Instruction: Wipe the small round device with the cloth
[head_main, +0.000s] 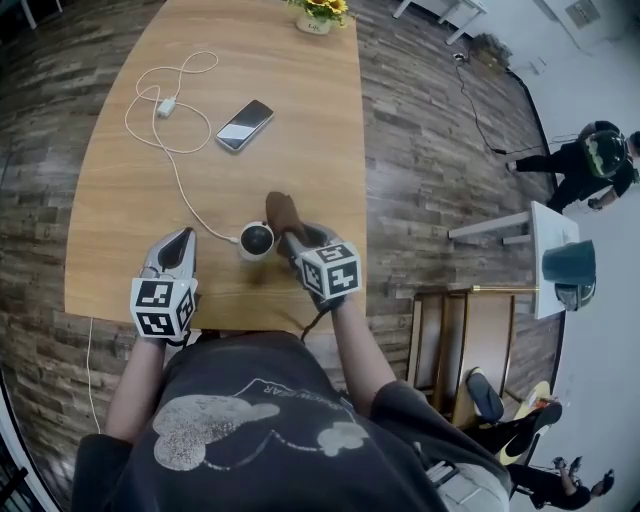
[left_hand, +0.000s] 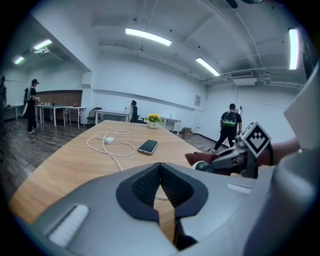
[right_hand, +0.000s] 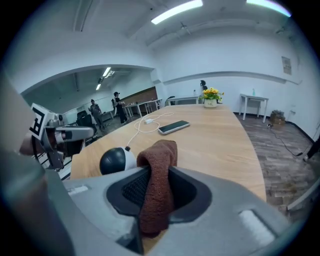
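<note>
Right claw (right_hand: 156, 176), held low, clamps cloth (right_hand: 160, 155) beside round device (right_hand: 114, 161); left claw (left_hand: 160, 172) closed, empty.

- The small round device (head_main: 256, 240) sits on the worktop (head_main: 300, 130) near its front edge, between the two claws.
- The left claw (head_main: 180, 243) is apart on its left.
- The right claw (head_main: 293, 240) is just beside its right, with the cloth (head_main: 283, 212) in it.
- The phone (head_main: 245, 125) lies farther back, with the charger (head_main: 165, 106) to its left.
- The flower pot (head_main: 318, 15) stands at the far end.
</note>
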